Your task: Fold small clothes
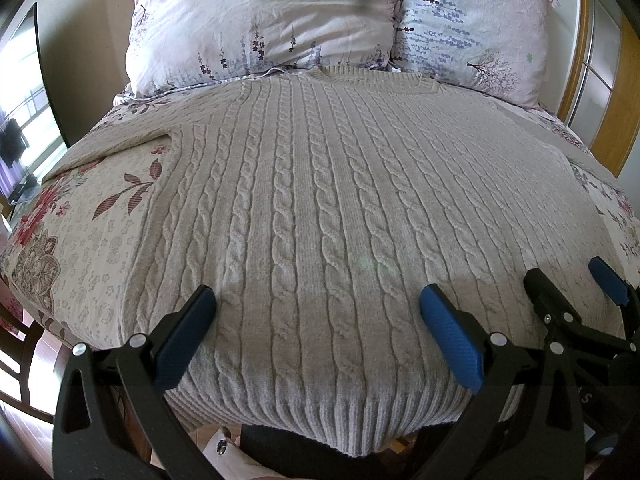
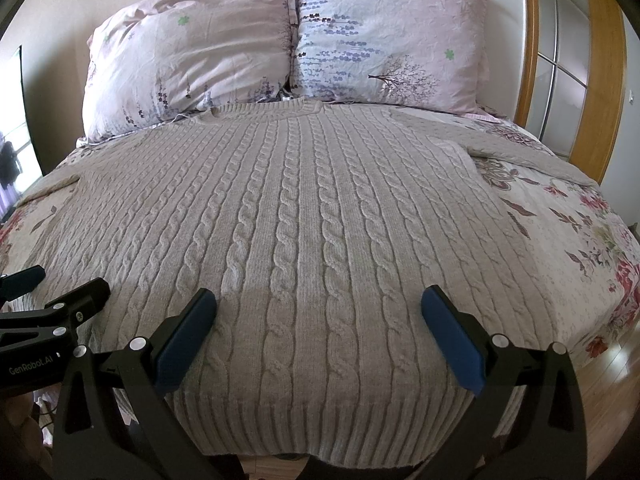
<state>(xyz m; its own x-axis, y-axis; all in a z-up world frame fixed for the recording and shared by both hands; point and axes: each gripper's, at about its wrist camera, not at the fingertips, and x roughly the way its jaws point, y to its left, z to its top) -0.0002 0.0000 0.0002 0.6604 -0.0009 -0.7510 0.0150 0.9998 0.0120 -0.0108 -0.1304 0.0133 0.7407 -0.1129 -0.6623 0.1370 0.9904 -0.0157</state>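
Both tongs point(image 1: 316, 316) point(image 2: 318, 316) released, blue ribbed pads, beige cable-knit sweater point(image 1: 320, 200) flat, floral bedspread point(image 1: 80, 240)

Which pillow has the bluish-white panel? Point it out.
The right pillow, beside the wooden headboard. It shows a pale blue panel with lavender sprigs; the left pillow is plain pinkish-lilac.

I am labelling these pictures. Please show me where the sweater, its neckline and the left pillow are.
sweater point(image 1: 320, 200), left wrist view, middle of the cable-knit front.
neckline point(image 2: 308, 109), right wrist view, ribbed collar edge.
left pillow point(image 2: 188, 68), right wrist view, middle of the pillowcase.
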